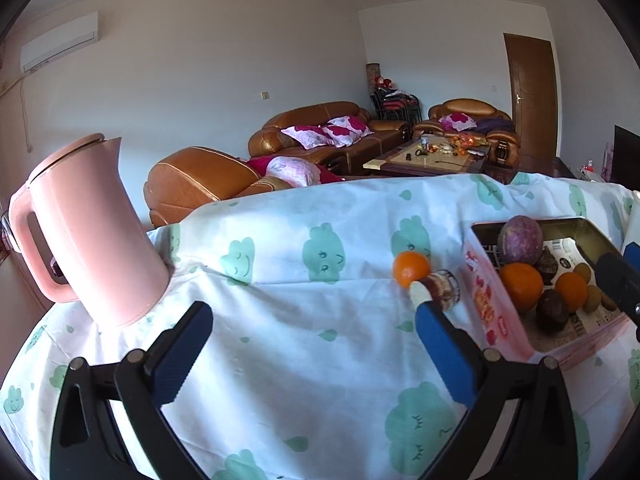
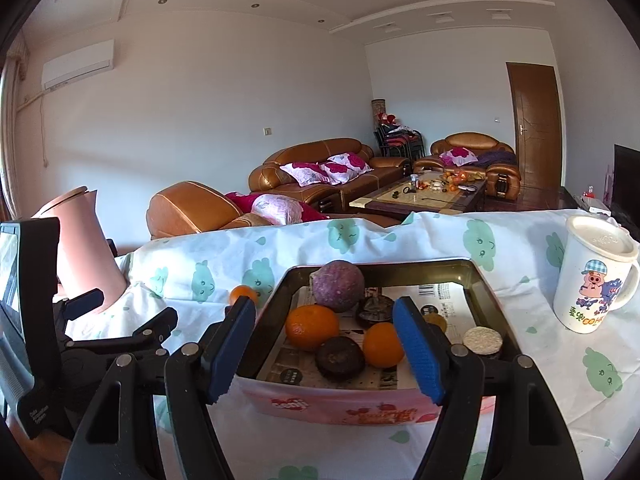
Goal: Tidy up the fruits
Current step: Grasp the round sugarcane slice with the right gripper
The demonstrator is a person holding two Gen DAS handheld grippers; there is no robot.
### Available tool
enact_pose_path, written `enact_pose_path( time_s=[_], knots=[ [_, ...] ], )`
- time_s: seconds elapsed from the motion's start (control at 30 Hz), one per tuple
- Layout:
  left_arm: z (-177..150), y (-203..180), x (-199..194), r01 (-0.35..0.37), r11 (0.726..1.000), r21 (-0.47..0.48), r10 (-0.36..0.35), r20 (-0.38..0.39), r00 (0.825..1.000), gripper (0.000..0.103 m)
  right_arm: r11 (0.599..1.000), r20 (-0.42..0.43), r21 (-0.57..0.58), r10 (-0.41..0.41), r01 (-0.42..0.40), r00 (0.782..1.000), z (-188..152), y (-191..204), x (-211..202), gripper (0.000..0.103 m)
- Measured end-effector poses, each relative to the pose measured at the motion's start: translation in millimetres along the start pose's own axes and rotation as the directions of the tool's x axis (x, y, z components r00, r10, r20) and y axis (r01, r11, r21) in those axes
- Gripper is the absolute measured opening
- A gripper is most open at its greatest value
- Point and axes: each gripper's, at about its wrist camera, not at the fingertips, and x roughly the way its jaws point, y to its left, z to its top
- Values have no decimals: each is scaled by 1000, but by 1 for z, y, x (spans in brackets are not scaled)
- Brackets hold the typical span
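A pink tin box (image 2: 360,408) on the clothed table holds two oranges (image 2: 312,326), a purple passion fruit (image 2: 338,285), dark round fruits (image 2: 340,358) and a cut kiwi (image 2: 482,340). It also shows at the right of the left wrist view (image 1: 486,312). One orange (image 1: 411,268) lies loose on the cloth just left of the box, beside a small dark jar (image 1: 442,286). My left gripper (image 1: 308,344) is open and empty, its right finger close to that orange. My right gripper (image 2: 326,346) is open and empty over the box's near edge.
A pink kettle (image 1: 90,232) stands at the table's left. A white lidded mug (image 2: 592,280) with a cartoon stands right of the box. The table has a white cloth with green clouds (image 1: 300,240). Sofas and a coffee table lie beyond the far edge.
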Motion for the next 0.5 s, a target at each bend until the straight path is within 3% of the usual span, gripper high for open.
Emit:
enact_pose_path(
  time_s=[0.27,0.5],
  knots=[
    [-3,53,13,-46,996,-77,45,-23,999,103,997,-52,-67,43,-46,998,-3,43,17,73],
    [-6,82,25,-80,986,-147,71,-63,995,103,974,-175,-204,64,-100,982,4,92,58,70]
  ],
)
